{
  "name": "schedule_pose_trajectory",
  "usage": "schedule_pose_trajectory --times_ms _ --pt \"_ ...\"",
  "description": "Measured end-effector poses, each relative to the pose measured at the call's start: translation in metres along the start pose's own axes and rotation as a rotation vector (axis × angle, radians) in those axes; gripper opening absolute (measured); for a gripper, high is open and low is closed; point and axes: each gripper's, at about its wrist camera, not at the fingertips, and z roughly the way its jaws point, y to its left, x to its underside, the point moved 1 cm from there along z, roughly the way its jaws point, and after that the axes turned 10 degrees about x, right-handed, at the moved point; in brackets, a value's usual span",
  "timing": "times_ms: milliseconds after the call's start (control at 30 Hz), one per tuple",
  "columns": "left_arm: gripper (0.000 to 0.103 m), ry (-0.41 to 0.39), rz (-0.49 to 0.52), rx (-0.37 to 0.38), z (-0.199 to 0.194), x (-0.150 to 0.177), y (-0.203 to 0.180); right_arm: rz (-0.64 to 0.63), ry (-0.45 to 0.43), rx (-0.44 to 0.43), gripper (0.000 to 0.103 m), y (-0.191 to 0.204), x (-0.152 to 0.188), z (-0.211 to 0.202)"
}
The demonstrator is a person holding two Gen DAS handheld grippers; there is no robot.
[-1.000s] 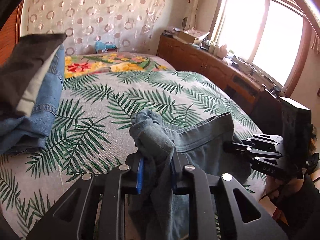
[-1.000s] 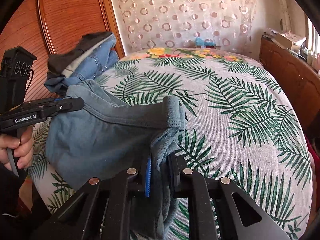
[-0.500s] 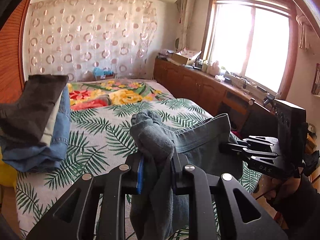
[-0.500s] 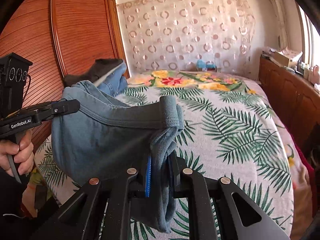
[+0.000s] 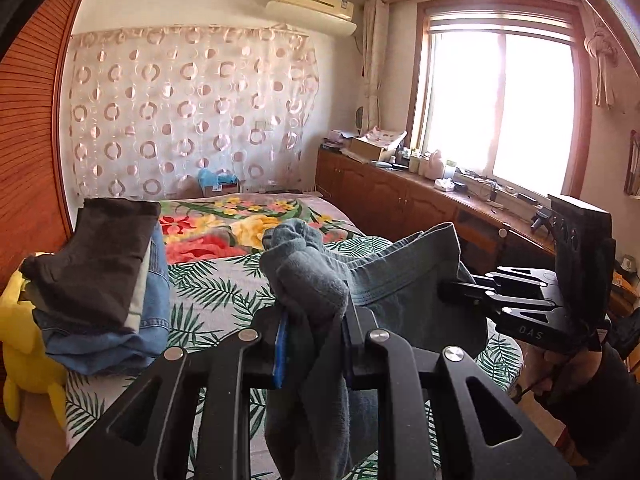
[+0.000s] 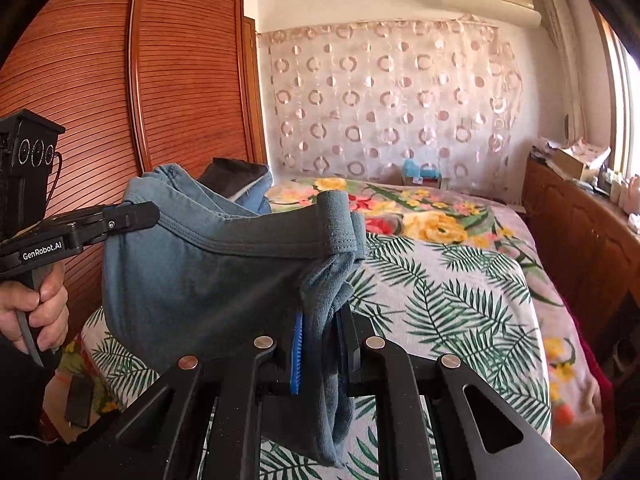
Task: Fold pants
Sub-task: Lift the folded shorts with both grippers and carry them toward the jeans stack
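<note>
Your left tool (image 5: 312, 344) pinches a bunched wad of the grey-blue pants (image 5: 400, 284) between its blue-lined pads, and your right tool (image 6: 320, 344) clamps the opposite end of the same waistband in the same way. Between the two, the stitched waistband runs as a slack band, and the body of the garment sags below it like a pouch, hanging clear above the bed (image 6: 460, 300). The lower parts of the garment drop out of view beneath each tool.

Judging by this, you are at the start of the fold: the pants are lifted and spread by the waist, but no crease is made and nothing is laid flat. What is left is to lower them onto the bedspread ahead of the tools, smooth them, and fold them over.

The cloth looks like soft, thick knit cotton, limp and easily crumpled, with a ribbed double-stitched hem. Ahead of the tools the bedspread is a flat woven sheet printed with green palm leaves, giving way to a flowered blanket farther on. To the far left of your left tool sits a stack of folded clothes (image 5: 100, 280), dark cloth on top of denim, beside a yellow plush toy (image 5: 24, 344).
</note>
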Motion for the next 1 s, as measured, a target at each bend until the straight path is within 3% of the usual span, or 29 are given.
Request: schedule_pose_trajectory --times_ms 367,1000 --pt "0.022 -0.024 -0.038 -0.058 -0.001 -0.008 0.038 -0.077 -0.013 -0.033 0.013 0.012 -0.024 0.035" --pt "0.022 -0.074 -0.043 -0.211 -0.006 -0.047 0.110 -0.209 -0.075 -0.144 0.013 0.015 -0.099 0.142"
